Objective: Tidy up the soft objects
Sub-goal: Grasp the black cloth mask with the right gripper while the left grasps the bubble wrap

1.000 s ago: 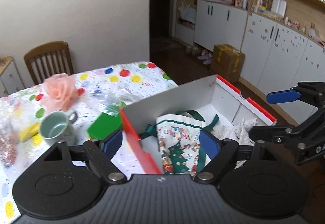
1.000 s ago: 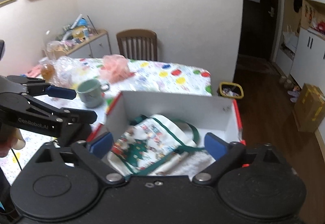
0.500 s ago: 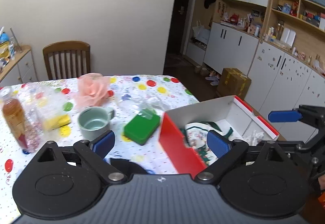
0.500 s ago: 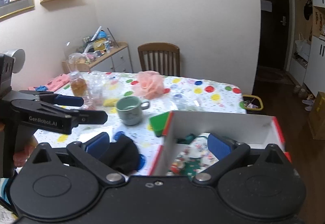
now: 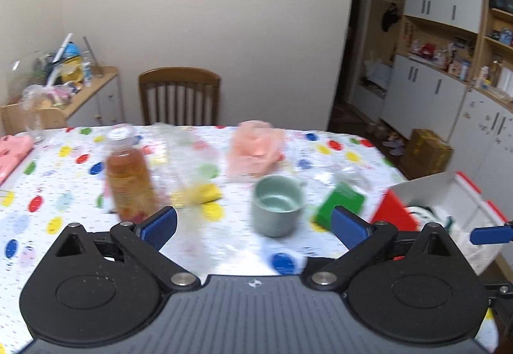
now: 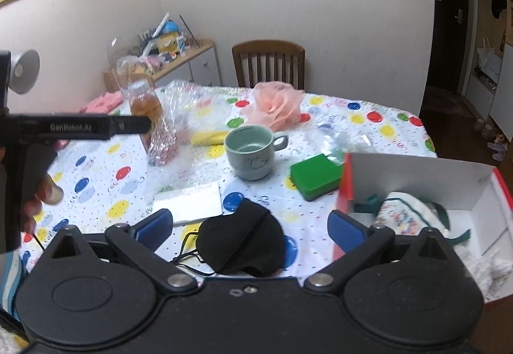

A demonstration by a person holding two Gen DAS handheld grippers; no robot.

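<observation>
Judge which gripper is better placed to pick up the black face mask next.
Right. The right gripper is open with the black face mask lying on the table directly between its fingers. The left gripper, its jaws opening and empty, faces the mug; its view shows no mask.

The left gripper [image 5: 253, 224] is hanging over the dotted tablecloth [image 5: 64, 187] and its jaws are opening, with nothing between them. Beyond them a green mug [image 5: 277, 205] is standing, blurred. A juice bottle [image 5: 128, 176] is standing to its left, a green box [image 5: 341, 205] to its right. A pink mesh puff [image 5: 256, 150] is lying behind the mug. At the right edge a red-and-white box [image 5: 449, 193] is sitting.
</observation>
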